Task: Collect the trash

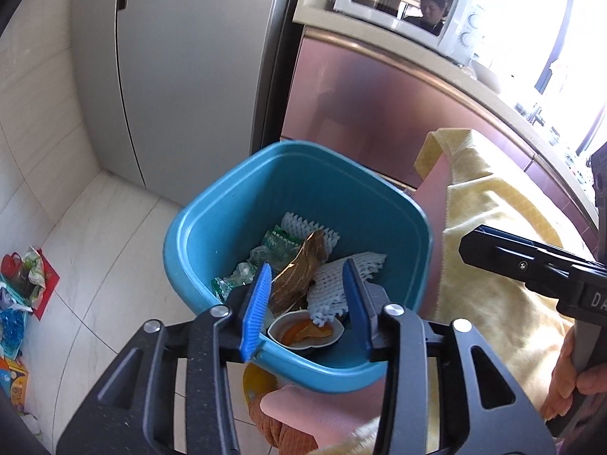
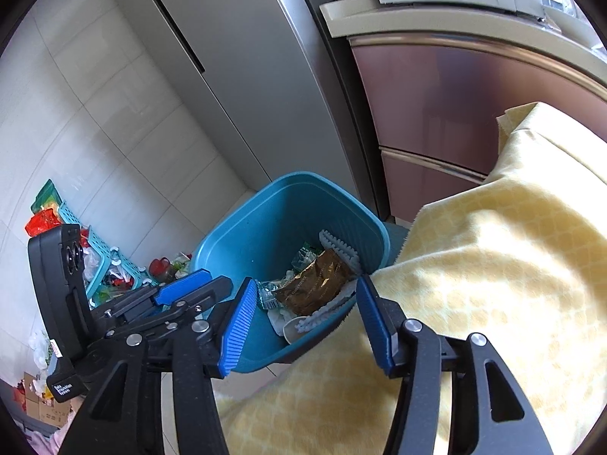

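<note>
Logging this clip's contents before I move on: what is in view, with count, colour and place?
bin: one, blue, on the floor by the fridge
foam nets: two, white, in the bin
wrapper: one, brown, in the bin
cup: one, white, orange scraps inside, in the bin
cloth: one, yellow, right of the bin
microwave: one, white, on the counter
left claw: open, empty, above the bin
right claw: open, empty
</note>
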Tool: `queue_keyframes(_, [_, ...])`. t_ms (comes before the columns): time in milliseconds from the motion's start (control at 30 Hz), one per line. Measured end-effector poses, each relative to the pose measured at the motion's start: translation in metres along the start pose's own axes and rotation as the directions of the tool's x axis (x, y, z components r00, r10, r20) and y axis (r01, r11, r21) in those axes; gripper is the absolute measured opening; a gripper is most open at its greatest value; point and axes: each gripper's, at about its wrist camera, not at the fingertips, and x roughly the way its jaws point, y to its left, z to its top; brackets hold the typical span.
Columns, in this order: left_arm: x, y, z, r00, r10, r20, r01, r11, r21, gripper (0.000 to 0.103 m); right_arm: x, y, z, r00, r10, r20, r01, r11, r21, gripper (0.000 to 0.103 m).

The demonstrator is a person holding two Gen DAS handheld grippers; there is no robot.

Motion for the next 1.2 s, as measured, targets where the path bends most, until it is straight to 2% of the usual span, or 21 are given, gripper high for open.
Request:
queue_keyframes(133, [-0.024,-0.009,-0.003,0.999,0.001,0.052,-0.002,1.0,0.031,0.055,-0.02,0.0,-0.007,0.999,0.003,0.04,-0.002,1.0,-0.016,0.06])
queue_keyframes(200, [-0.035,-0.012,-0.004,0.997,0.003,0.075,-0.006,0.999,0.038,0.068,-0.029,0.0,-0.012,0.998,0.001,0.059,0.0,1.0,-0.021,0.061])
queue_keyframes(500, [-0.079,-0.033,-0.021,0.982,0.035,0.185,-0.052,0.995,0.085,0.093,-0.074,0.007,-0.044,0.984,-0.034,0.178,0.048,0.996,-0.072,0.075])
queue_keyframes(667, [-0.099,-0.048,-0.032,0.969,0.031,0.245,-0.058,0.993,0.105,0.097,-0.097,0.01,-0.064,0.967,-0.076,0.242,0.103,0.99,-0.098,0.083])
queue_keyframes(867, [-0.119,-0.067,-0.045,0.952,0.017,0.306,-0.058,0.991,0.124,0.097,-0.125,0.008,-0.088,0.94,-0.111,0.322,0.15,0.984,-0.099,0.087])
queue_keyframes(1000, [-0.132,-0.078,-0.055,0.939,-0.006,0.344,-0.04,0.991,0.125,0.097,-0.141,0.008,-0.107,0.912,-0.15,0.381,0.204,0.973,-0.105,0.089])
queue_keyframes(1200, [-0.148,-0.101,-0.071,0.918,-0.031,0.395,-0.033,0.988,0.154,0.097,-0.169,0.003,-0.131,0.854,-0.206,0.478,0.272,0.959,-0.073,0.096])
